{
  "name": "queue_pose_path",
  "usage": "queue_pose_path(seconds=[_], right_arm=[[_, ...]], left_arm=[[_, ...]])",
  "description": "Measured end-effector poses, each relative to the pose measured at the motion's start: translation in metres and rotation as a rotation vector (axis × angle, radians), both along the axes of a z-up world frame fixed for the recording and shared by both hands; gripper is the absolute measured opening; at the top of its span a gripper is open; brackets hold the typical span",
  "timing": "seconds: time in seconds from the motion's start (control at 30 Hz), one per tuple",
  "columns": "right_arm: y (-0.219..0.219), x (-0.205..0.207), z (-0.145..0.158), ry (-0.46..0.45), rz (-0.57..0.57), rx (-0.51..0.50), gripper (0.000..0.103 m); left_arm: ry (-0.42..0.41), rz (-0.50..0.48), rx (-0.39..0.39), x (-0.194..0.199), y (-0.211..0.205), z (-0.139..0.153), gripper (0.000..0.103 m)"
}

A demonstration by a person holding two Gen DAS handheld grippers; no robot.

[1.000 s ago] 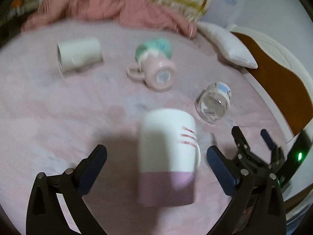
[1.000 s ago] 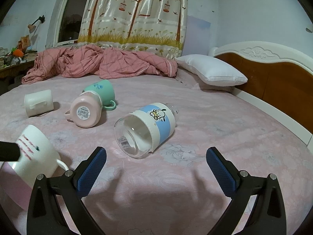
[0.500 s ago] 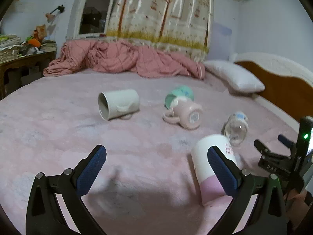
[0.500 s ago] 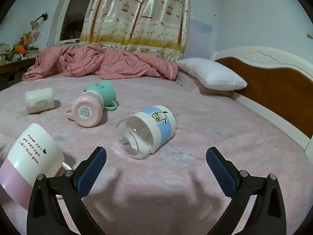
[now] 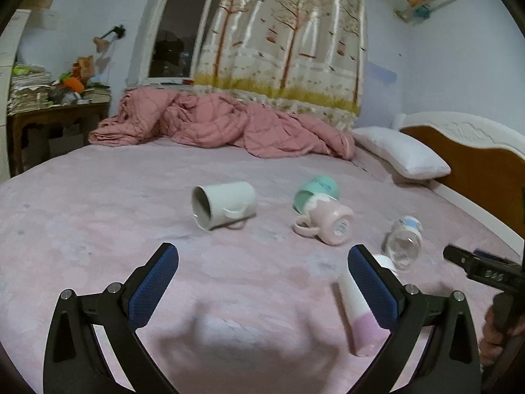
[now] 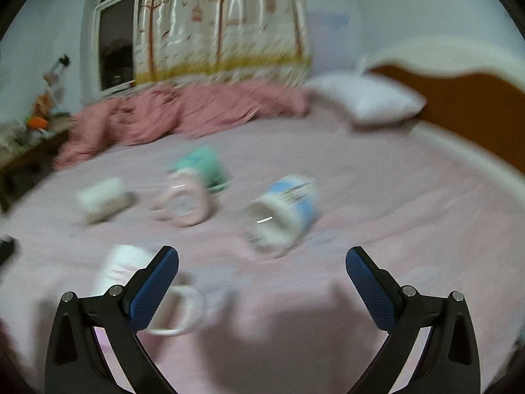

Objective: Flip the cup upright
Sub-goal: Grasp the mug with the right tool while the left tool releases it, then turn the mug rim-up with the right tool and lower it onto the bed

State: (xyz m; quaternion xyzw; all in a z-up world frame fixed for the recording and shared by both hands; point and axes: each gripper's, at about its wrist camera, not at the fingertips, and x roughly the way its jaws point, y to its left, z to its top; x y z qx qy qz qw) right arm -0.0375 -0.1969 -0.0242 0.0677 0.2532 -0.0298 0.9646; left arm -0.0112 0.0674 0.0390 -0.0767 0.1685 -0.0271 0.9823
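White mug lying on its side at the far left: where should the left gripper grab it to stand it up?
Grip the white mug across its cylindrical body, coming from above. It lies with its mouth toward the left, handle facing the camera near the sheet, so the bare upper wall is free. The left gripper is open.

- No text, brand or number can be read in either view.
- The round label on the pink mug's (image 5: 331, 224) base is too small to make out.
- The right wrist view is motion-blurred.
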Motion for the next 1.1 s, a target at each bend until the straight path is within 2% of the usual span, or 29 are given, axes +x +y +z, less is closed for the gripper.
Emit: queue_pose_path(seconds=[0.13, 0.2, 0.33, 0.67, 0.7, 0.73, 0.8, 0.93, 1.1], right_arm=[[0.027, 0.025, 0.009, 0.177, 0.111, 0.114, 0.103], [0.04, 0.039, 0.009, 0.26, 0.118, 0.153, 0.103], [0.055, 0.06, -0.002, 0.368, 0.136, 0.267, 0.103], [0.089, 0.103, -0.046, 0.536, 0.126, 0.243, 0.103], [0.091, 0.107, -0.052, 0.554, 0.125, 0.236, 0.099], [0.092, 0.109, -0.057, 0.567, 0.13, 0.234, 0.084], [0.089, 0.108, -0.062, 0.568, 0.136, 0.257, 0.08], [0.077, 0.097, -0.044, 0.478, 0.141, 0.285, 0.08], [0.071, 0.08, -0.003, 0.325, 0.163, 0.191, 0.08]], left_arm=[[0.023, 0.051, -0.036, 0.007, 0.02, -0.003, 0.103], [0.016, 0.07, -0.049, 0.007, 0.029, -0.002, 0.103], [-0.017, 0.106, -0.022, 0.005, 0.034, 0.001, 0.103], [-0.035, 0.081, -0.049, 0.004, 0.034, 0.003, 0.103], [-0.035, 0.076, -0.055, 0.004, 0.034, 0.003, 0.103], [-0.034, 0.075, -0.056, 0.003, 0.034, 0.004, 0.103], [-0.033, 0.073, -0.056, 0.003, 0.033, 0.003, 0.103], [-0.03, 0.061, -0.068, 0.003, 0.031, 0.003, 0.103], [-0.039, 0.05, -0.047, 0.0, 0.023, 0.003, 0.103]])
